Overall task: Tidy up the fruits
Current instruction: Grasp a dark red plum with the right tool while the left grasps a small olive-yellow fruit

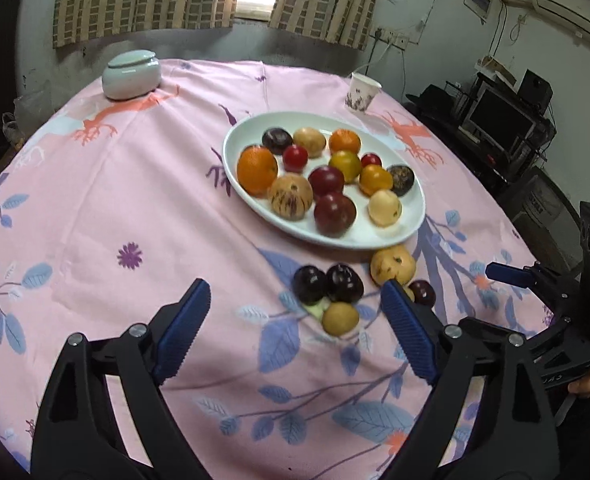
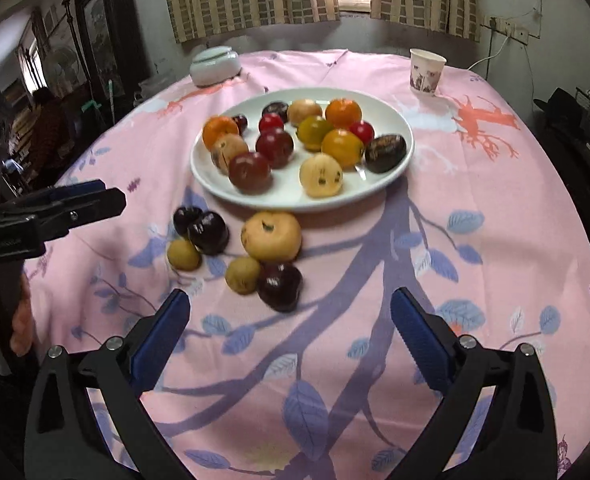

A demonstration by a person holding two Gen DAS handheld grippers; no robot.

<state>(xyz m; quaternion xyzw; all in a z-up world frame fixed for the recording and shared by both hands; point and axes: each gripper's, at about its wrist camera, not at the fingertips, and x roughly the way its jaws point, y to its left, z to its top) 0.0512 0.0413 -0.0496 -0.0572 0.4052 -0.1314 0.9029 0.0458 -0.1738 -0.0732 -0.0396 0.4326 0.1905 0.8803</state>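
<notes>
— Blue ribbed pads on both sets of jaws, and both stand wide apart with nothing between them. The left gripper hovers low over the loose fruit; the right gripper hangs just short of the same cluster.

— Which fruit is nearest?

— For the right, the dark maroon round plum, touching a small tan-yellow round fruit and just in front of the big yellow-tan speckled apple-like fruit. For the left, a small olive-brown round fruit sits between its pads, with two dark purple plums just behind.

— How would they handle?

— My guess: light, smooth-skinned, apt to roll on the pink floral tablecloth covering the counter. Ripe ones would bruise under a hard squeeze. I'd take each across its widest middle, pads on opposite sides, closing gently.

— And the big one?

— Probably heavier; it needs nearly the full opening.

— Where do they go?

— Likely the white oval ceramic plate, just beyond the cluster, already crowded with oranges, red plums and pale fruits. Bare room shows mainly at its near rim.
</notes>
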